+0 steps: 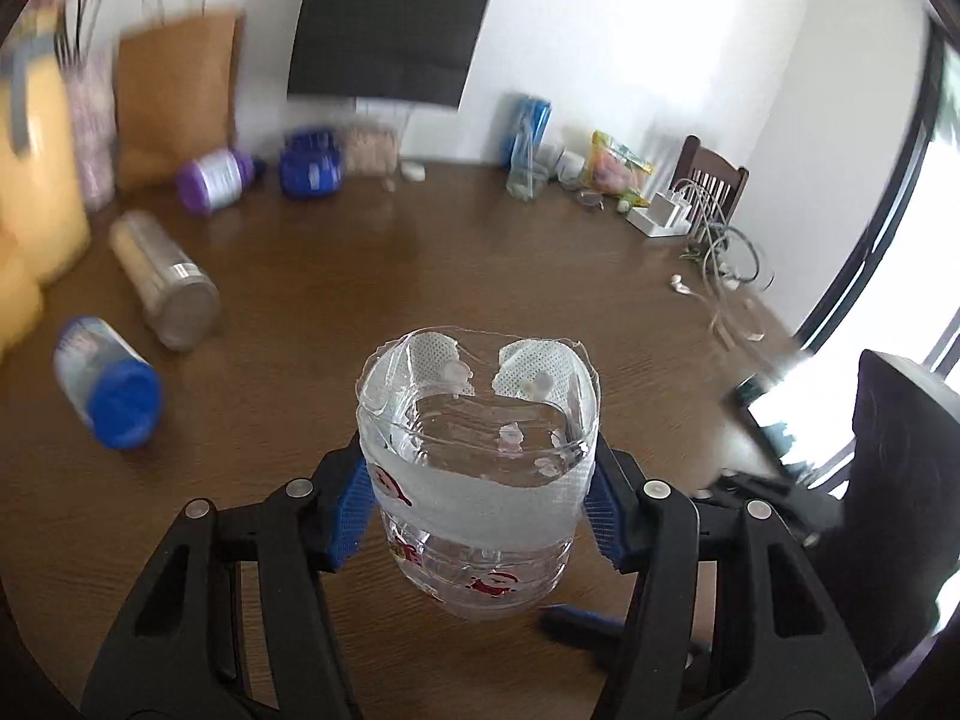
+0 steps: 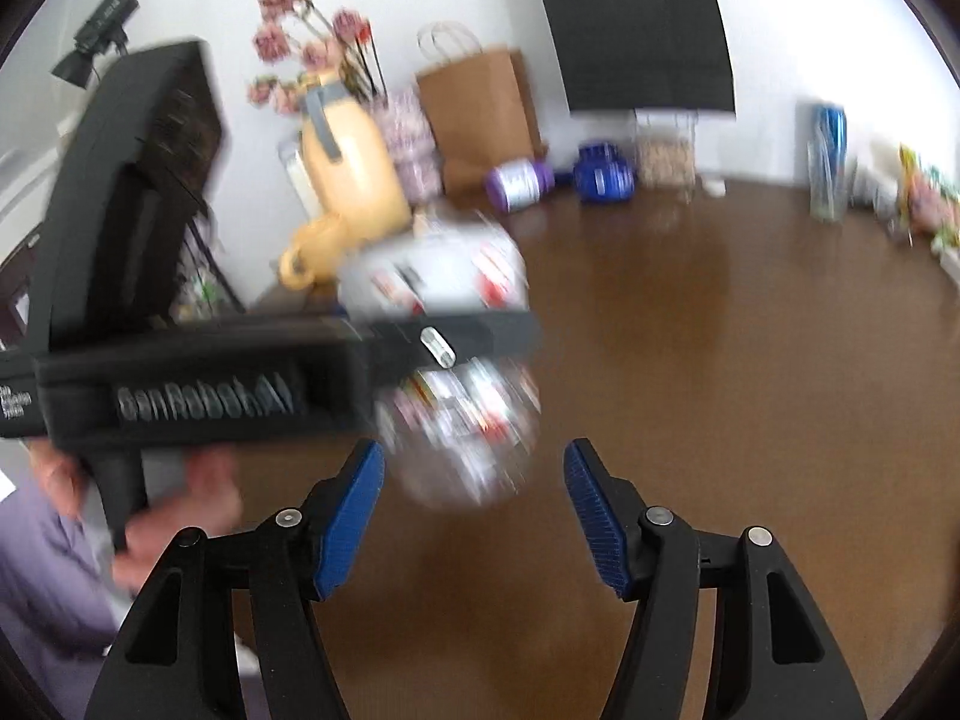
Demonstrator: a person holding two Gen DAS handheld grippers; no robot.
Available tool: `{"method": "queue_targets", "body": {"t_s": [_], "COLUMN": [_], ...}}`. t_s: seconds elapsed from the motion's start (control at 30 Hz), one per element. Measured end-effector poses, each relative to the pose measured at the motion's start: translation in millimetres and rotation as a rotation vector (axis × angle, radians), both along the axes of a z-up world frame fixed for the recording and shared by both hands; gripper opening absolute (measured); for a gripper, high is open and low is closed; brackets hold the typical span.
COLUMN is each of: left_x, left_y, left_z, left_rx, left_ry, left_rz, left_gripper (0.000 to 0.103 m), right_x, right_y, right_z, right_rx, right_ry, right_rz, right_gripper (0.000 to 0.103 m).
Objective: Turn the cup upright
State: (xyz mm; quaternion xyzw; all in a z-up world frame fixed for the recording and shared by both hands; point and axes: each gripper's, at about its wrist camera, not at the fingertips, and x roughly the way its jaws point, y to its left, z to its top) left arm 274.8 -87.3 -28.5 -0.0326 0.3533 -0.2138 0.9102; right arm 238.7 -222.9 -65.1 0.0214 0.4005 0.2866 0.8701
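A clear plastic cup (image 1: 480, 480) with a frosted band and small red Santa prints sits between my left gripper's blue pads (image 1: 351, 519), mouth up, held above the brown table (image 1: 420, 276). My left gripper (image 1: 480, 516) is shut on the cup. In the right wrist view the same cup (image 2: 456, 372) is motion-blurred in the left gripper (image 2: 444, 336), which reaches in from the left. My right gripper (image 2: 474, 504) is open and empty, just below and in front of the cup.
Along the table's far edge lie a purple-capped jar (image 1: 216, 180), a blue jar (image 1: 312, 165), a steel-lidded jar (image 1: 165, 279), a blue-capped bottle (image 1: 108, 381), a paper bag (image 1: 174, 96), a yellow vase (image 2: 348, 174), chargers and cables (image 1: 708, 240). A phone (image 1: 774, 420) lies at right.
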Motion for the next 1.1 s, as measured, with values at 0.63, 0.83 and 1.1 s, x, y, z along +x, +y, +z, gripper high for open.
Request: {"method": "queue_targets", "body": {"t_s": [0.63,0.83,1.1], "left_x": [-94.2,-113.8,-121.4], "left_y": [22.4,32.8,44.7], "left_z": [-55.6,-66.6,-75.7], "left_rx": [0.164,0.152,0.112], "left_ry": [-0.145,-0.140,-0.118], "left_rz": [0.094,0.031,0.023], "left_gripper": [0.060,0.062,0.077], "right_x": [-30.6,-25.8,-33.2], "right_y": [34.3,56.6,94.6], "right_z": [14.2,10.8,-7.4], "right_rx": [-0.103,-0.005,0.017], "right_ry": [-0.064,-0.004,0.045], "right_rz": [0.206,0.361,0.470], "right_gripper": [0.077,0.077,0.079]}}
